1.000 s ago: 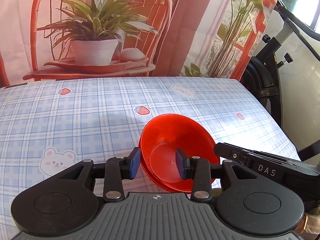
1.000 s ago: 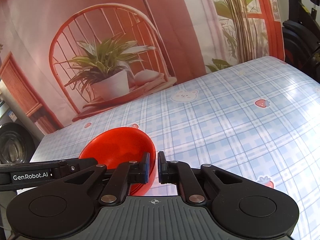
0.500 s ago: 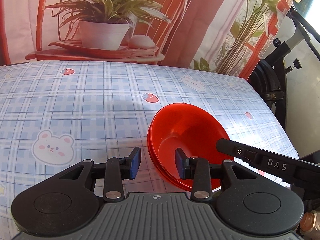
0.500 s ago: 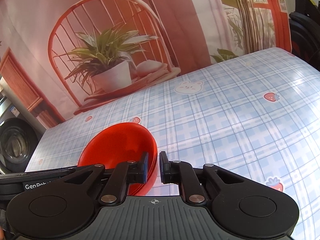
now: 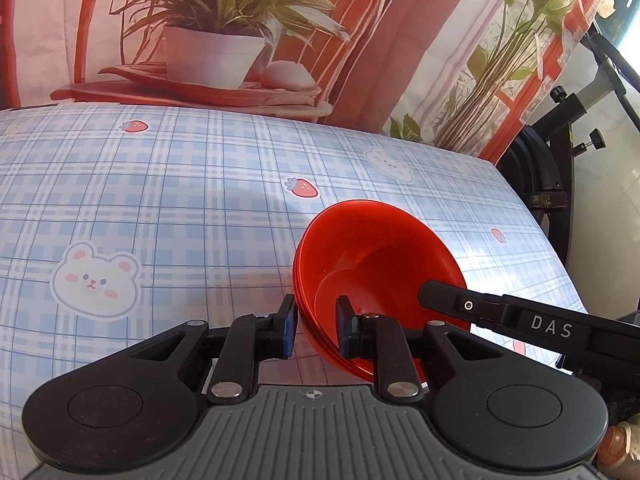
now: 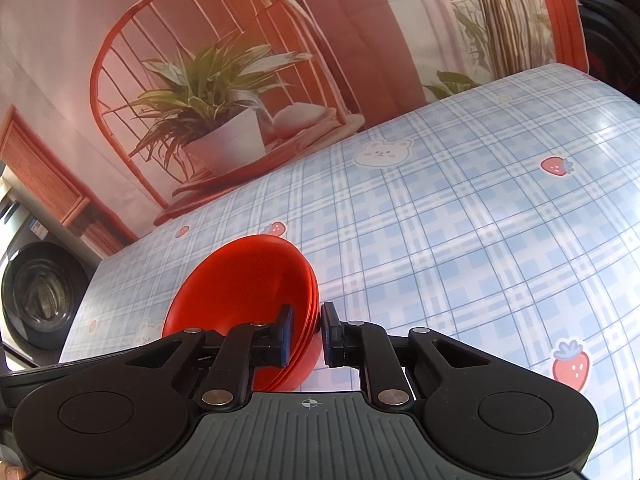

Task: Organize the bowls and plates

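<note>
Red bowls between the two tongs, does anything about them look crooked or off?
Yes. The red bowls are a nested stack tipped up on edge, not flat on the tablecloth. The left tongs have just been closing on one side of the rims, and the right tongs pinch the other.

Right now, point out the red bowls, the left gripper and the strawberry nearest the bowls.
red bowls [image 5: 384, 248]: left wrist view, inner wall of the top bowl.
left gripper [image 5: 316, 326]: left wrist view, midway between its fingertips.
strawberry [image 5: 304, 188]: left wrist view, its red body.
</note>
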The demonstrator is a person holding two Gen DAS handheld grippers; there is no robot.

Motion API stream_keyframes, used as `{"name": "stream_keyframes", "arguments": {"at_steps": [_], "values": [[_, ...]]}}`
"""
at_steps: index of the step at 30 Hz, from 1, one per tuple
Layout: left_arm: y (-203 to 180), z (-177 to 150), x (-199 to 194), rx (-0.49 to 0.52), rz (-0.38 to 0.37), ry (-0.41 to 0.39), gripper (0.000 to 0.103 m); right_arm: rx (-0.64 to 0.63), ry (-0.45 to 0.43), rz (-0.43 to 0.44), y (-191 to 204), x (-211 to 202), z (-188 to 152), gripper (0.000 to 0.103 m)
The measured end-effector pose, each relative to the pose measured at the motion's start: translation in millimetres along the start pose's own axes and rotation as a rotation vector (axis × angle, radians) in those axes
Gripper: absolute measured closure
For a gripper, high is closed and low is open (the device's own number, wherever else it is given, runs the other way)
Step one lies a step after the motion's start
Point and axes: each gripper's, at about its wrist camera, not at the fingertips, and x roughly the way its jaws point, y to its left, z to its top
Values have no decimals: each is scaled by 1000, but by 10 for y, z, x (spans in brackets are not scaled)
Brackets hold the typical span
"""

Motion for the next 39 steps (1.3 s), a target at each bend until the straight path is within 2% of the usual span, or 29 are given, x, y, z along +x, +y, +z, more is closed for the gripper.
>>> {"name": "stream_keyframes", "arguments": {"at_steps": [5,20,39], "values": [[-22,19,-79,13,-8,-17,82,10,-16,-11,12,-27,15,94],[-160,68,-518,28,-8,-81,82,4,-105,7,231,-443,48,94],[-271,-241,-979,3,-11,-93,82,-22,-139,11,472,-983,-163,94]]}}
